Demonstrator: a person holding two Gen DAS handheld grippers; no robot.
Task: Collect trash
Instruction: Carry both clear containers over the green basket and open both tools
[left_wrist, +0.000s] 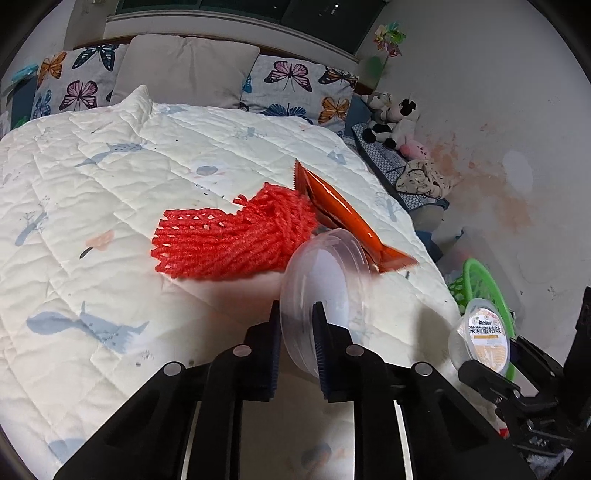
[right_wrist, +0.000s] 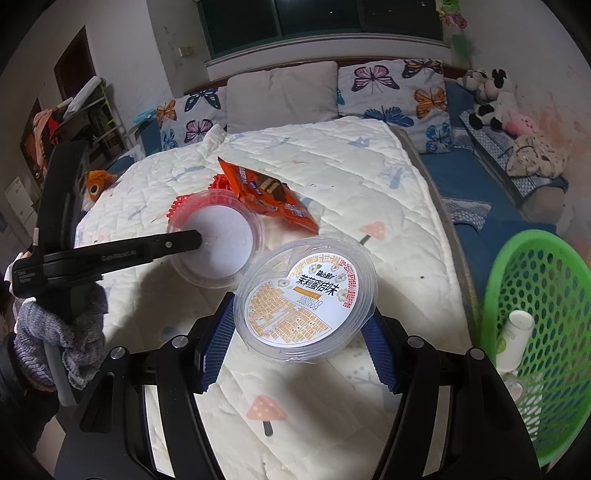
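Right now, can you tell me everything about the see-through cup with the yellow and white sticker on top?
The labelled cup is a shallow, round, clear plastic tub, sealed by a white film lid printed with orange text blocks and dark characters. It tilts toward the camera, pinched at its sides by the right gripper and its blue pads, above the quilt. The green basket is close on its right.

The right gripper (right_wrist: 301, 325) holds a labelled cup (right_wrist: 306, 297) over the bed (right_wrist: 369, 177). The left gripper (right_wrist: 195, 240) pinches an empty cup (right_wrist: 221, 251). A green basket (right_wrist: 532, 302) sits nearby.
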